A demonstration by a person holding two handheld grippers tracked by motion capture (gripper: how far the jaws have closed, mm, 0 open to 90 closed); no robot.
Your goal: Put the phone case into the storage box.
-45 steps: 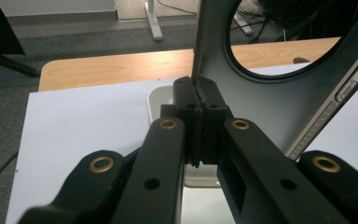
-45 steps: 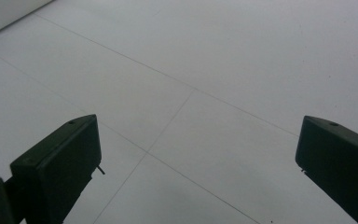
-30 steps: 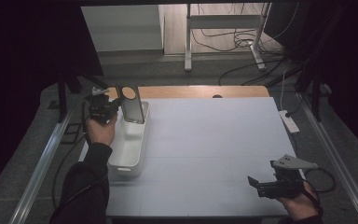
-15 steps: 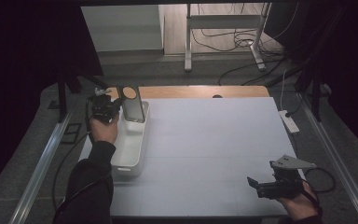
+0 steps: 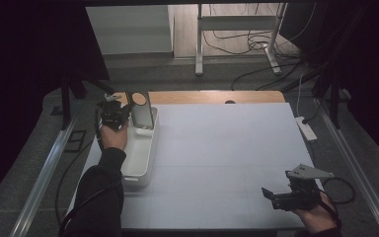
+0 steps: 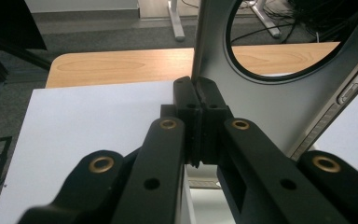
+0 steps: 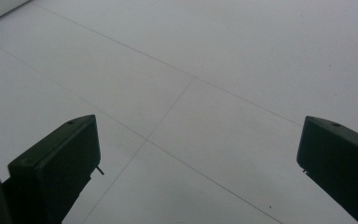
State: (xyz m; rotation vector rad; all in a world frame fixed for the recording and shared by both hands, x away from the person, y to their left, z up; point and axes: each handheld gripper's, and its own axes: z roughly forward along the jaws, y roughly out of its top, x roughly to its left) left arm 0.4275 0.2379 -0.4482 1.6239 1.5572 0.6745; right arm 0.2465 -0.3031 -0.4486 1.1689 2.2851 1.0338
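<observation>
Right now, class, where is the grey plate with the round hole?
In the high view the grey plate stands upright at the far end of the white bin, table's left side, pinched by the left tool.

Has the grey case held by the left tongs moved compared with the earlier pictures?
Yes. The grey case, clamped in the left tongs, has come down a little into the far end of the white bin, judged against the wooden table edge behind it.

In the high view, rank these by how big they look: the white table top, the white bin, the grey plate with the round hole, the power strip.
1. White table top.
2. White bin.
3. Grey plate, clamped in the left gripper.
4. Power strip, clearly smallest, though it lies off the table's far right edge, so distance may shrink it a little.
</observation>
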